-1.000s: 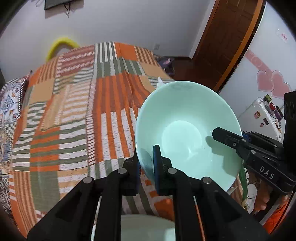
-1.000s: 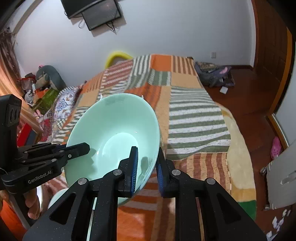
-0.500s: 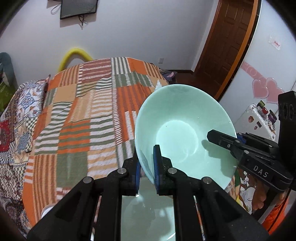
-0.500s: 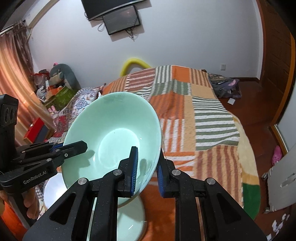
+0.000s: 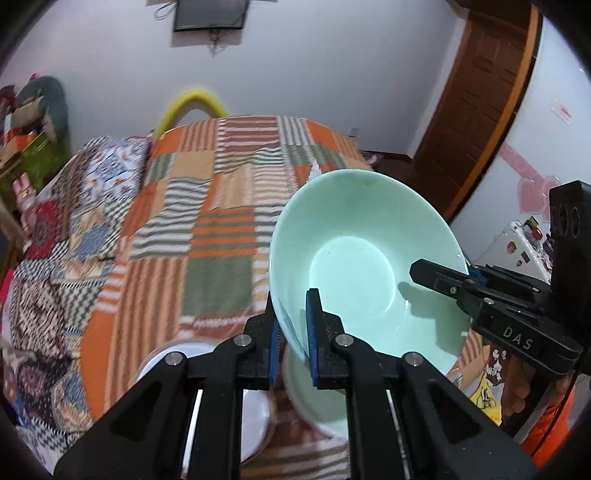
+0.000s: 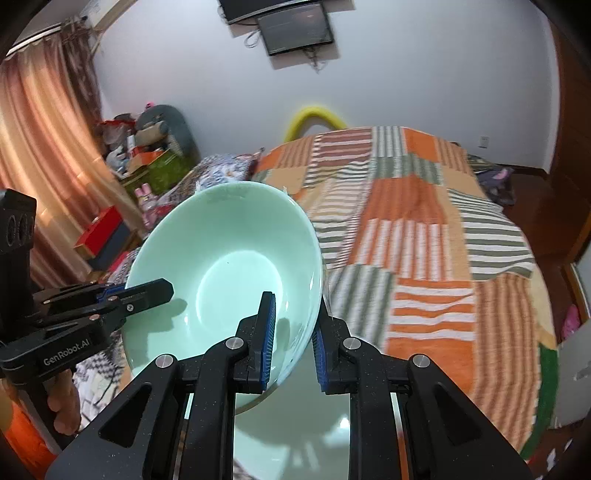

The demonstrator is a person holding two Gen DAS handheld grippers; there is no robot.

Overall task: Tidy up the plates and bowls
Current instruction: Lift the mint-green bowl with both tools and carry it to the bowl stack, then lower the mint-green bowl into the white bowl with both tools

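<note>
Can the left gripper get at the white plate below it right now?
Probably not: the left gripper is shut on the green bowl's rim, shared with the right gripper. The white plate lies below, uncovered.

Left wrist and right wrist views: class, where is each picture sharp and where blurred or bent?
Left wrist view: mint bowl and left gripper sharp, bedspread smeared, doorframe bowed. Right wrist view: the right gripper crisp, bedspread streaked, black corners.

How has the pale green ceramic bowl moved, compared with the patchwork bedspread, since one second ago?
Yes. The pale green ceramic bowl has pulled back from the striped patchwork bedspread toward its near end; the wall-mounted screen and other dishes below have come into view.
</note>
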